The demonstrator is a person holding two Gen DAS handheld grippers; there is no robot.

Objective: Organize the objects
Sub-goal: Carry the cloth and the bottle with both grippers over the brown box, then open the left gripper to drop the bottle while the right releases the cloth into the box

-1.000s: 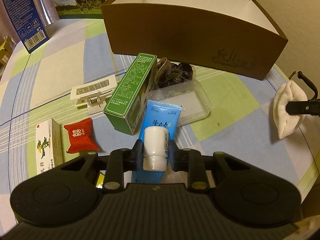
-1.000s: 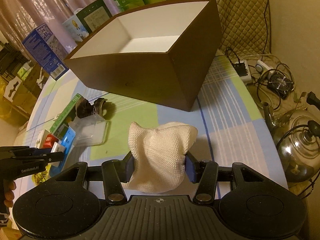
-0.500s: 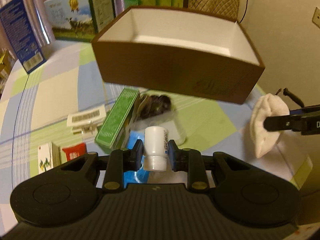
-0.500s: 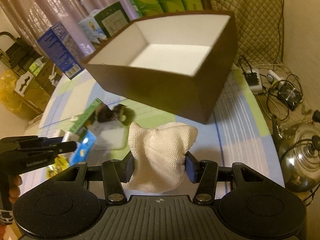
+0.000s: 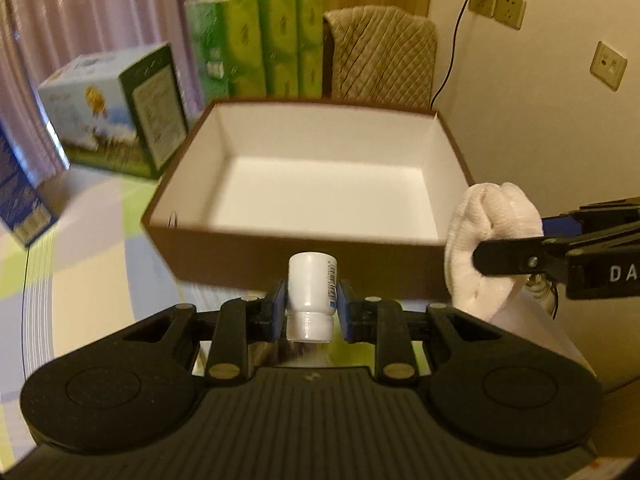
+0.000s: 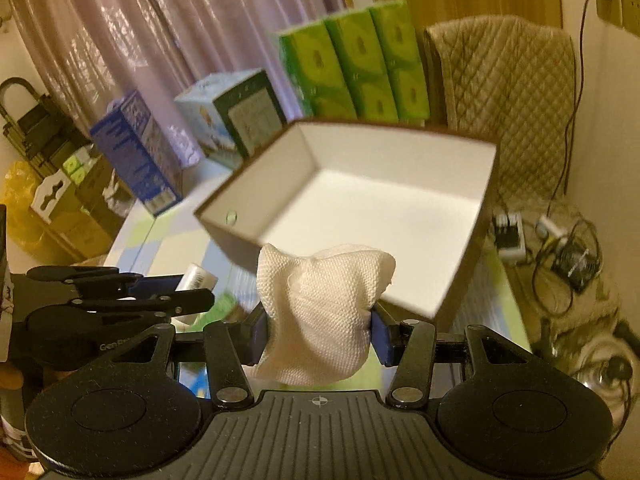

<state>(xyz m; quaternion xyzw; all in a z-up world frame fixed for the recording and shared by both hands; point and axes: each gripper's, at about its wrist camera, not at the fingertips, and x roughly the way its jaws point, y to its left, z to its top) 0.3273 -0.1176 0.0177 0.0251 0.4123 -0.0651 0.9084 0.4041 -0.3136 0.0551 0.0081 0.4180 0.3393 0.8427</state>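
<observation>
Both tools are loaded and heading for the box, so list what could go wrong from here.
1. The left tool pinches the white bottle low, near its cap; it could pivot or slip.
2. The right tool with the white cloth travels close beside it; they could collide over the brown box.

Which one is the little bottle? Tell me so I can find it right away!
Find the big brown box with the white inside, in the middle of the table. Just in front of its near wall, the left gripper pinches the small white bottle, cap pointing down. The white cloth beside it is soft and lumpy; the bottle is smooth, round, with blue print.
</observation>
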